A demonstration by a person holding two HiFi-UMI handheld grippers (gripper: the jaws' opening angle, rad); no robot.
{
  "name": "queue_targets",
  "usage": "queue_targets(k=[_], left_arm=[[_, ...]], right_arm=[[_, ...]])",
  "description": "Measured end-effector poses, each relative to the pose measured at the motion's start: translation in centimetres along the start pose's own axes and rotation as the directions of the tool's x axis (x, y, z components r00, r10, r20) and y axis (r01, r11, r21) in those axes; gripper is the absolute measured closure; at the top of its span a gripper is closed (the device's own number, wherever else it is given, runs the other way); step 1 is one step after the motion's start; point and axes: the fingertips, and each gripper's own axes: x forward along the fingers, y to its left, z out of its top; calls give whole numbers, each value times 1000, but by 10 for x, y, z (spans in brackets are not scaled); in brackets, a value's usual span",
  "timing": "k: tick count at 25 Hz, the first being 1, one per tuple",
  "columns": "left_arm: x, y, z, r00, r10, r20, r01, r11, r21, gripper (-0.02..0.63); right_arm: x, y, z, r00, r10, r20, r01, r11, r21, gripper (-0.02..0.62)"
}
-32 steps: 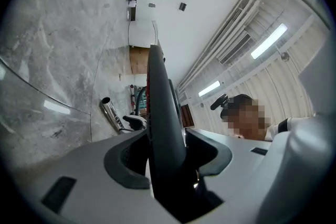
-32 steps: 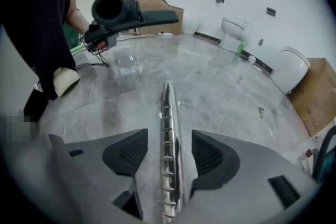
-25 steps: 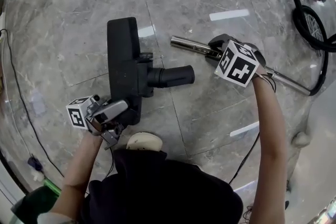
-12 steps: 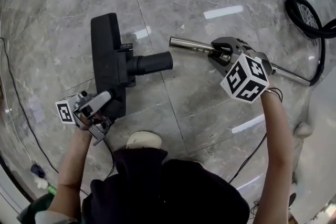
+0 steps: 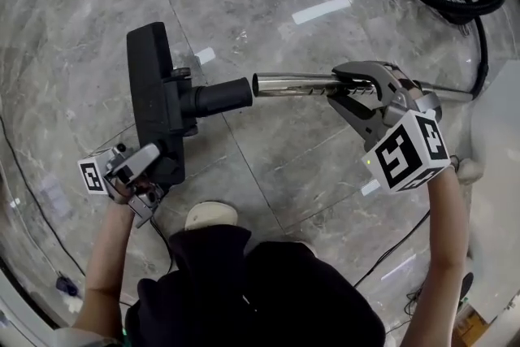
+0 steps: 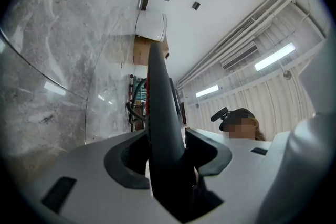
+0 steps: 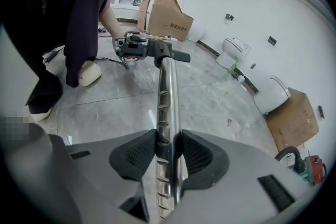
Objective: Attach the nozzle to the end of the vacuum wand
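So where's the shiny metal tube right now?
Head view, middle: the metal tube sits in the right tongs, which just closed tighter on it, its open end by the neck of the black nozzle.

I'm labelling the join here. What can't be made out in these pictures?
- Whether the wand tip touches the neck of the nozzle: head view, any gap is too small to tell; right gripper view looks along the wand, whose tip overlaps the neck.
- The nozzle's underside: turned away in the head view; left gripper view shows it only edge-on.
- Where the hose leads: cut off by the head view's top edge.
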Motion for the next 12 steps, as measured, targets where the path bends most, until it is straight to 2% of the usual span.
queue_targets(k=[8,12], left_arm=[[15,-9,-8,997,-73,4,73,997,-39,396],[15,-9,-18,997,-66,-28,65,997,-47,396]], right_arm=[[-19,4,6,999,-40,13,40,999,-1,439],[-24,0,8,999,-50,23,50,999,1,439]])
